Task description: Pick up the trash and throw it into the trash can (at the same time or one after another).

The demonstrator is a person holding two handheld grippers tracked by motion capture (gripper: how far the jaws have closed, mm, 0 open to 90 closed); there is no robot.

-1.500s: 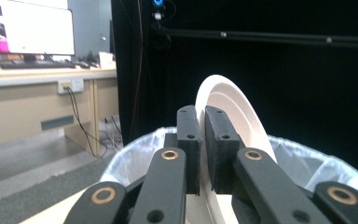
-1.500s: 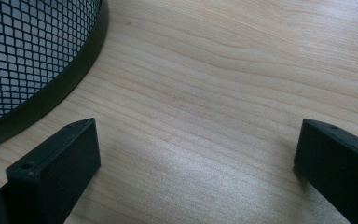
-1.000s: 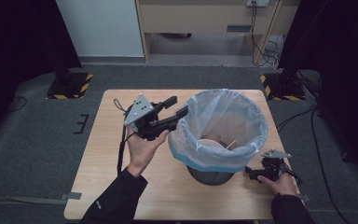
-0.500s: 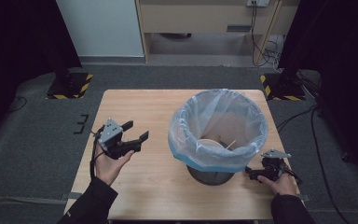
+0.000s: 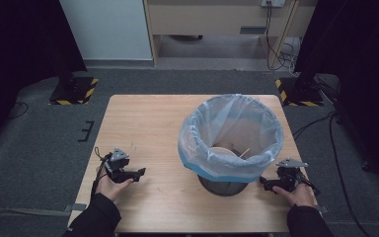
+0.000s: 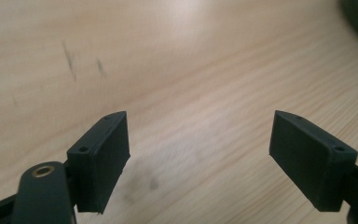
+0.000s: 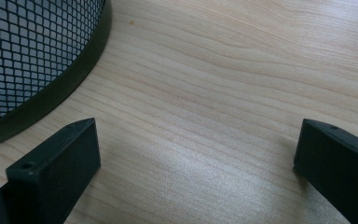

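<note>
Left tool (image 5: 137,173) moved back from bin (image 5: 230,143), jaws apart, empty

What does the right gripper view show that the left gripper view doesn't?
Right gripper view alone: the black wire-mesh wall and solid base rim of the round waste bin, close at upper left of the open right hand-held gripper.
Left gripper view alone: faint dark scuff marks on the wood, and a dark blurred edge at its top right corner, too unclear to name.
Both: the light wooden table, bare between widely parted black jaws; the left hand-held gripper is open too.
</note>
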